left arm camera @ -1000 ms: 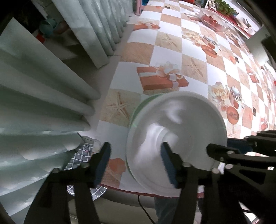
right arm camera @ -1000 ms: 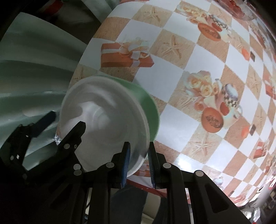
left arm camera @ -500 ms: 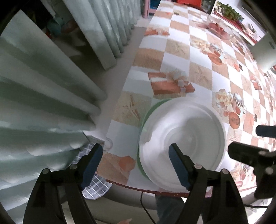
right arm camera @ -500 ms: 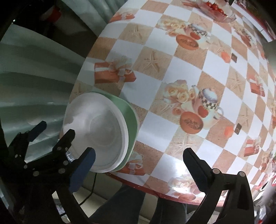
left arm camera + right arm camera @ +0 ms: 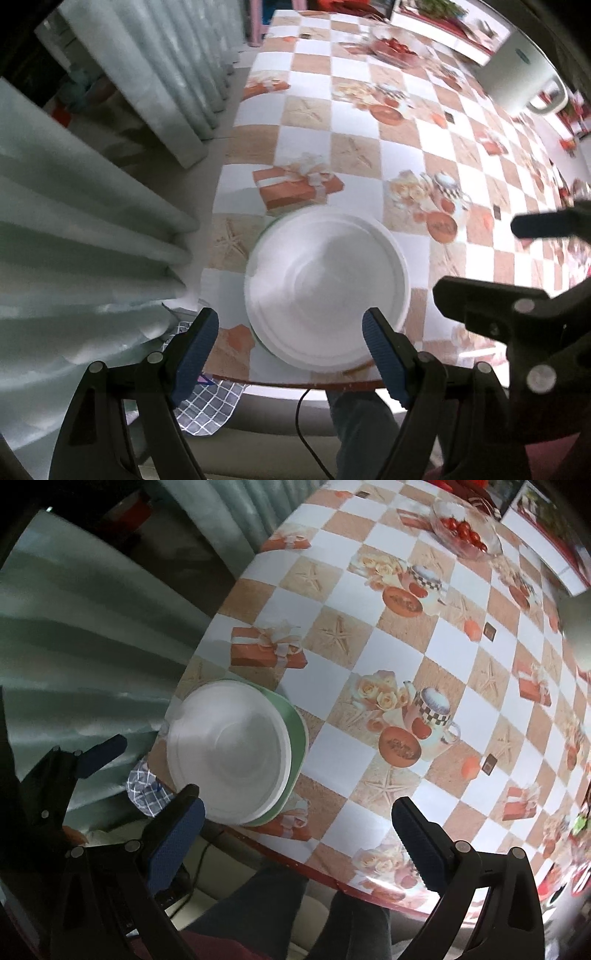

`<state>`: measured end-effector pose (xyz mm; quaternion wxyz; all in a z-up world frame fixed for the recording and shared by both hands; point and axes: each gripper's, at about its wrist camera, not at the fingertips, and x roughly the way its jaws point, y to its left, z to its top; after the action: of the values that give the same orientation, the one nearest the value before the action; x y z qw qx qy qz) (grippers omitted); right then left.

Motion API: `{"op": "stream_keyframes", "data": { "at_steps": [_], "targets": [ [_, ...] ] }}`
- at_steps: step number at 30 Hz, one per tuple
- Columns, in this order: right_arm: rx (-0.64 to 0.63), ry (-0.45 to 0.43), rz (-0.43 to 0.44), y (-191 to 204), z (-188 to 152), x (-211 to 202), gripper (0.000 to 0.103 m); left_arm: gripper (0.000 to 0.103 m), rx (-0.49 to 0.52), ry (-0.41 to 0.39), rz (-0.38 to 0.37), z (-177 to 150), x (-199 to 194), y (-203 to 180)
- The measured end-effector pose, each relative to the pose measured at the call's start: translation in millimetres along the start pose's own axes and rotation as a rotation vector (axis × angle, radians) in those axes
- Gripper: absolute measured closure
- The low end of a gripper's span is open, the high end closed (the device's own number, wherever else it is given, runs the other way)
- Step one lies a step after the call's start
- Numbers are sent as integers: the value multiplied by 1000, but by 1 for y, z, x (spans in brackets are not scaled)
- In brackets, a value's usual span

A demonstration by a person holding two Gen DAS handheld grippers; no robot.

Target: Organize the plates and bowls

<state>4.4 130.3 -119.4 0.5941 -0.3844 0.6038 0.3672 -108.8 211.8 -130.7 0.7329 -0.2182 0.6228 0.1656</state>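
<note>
At the near corner of the checkered, oilcloth-covered surface (image 5: 436, 686), the round white glazed plate (image 5: 229, 757) sits stacked on a pale green square-cornered plate (image 5: 297, 738), close to the edge. Both tools hang above, pointing down: the left tool (image 5: 290, 350) has just been opening, nothing between its jaws, and the right tool (image 5: 297, 843) is spread wide and empty. The plates look stiff, slick and breakable; I'd pinch the overhanging rim, not the smooth centre.
</note>
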Motion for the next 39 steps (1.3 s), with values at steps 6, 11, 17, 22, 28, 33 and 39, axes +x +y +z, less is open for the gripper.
{"op": "stream_keyframes", "data": {
  "at_steps": [6,11,17,22,28,33,39],
  "targets": [
    [-25,5,-3,1,-10,-10,1,20,31,36,-26,-9,-8,-7],
    [-22,20,-14,-2,-15,-14,1,20,31,29,-26,-10,-19,-7],
    [-51,-3,-16,3,-13,-23,1,20,17,10,-4,-9,-32,-10],
    [-74,-3,-30,7,-12,-26,1,20,14,-1,30,-10,-38,-11],
    [-103,-20,-29,12,-12,-31,1,20,11,-12,63,-12,-45,-12],
    [-105,-21,-21,11,-13,-32,1,20,10,-18,85,-14,-50,-13],
    [-97,-22,-9,9,-14,-33,1,20,31,-20,112,-14,-51,-18]
  ]
}}
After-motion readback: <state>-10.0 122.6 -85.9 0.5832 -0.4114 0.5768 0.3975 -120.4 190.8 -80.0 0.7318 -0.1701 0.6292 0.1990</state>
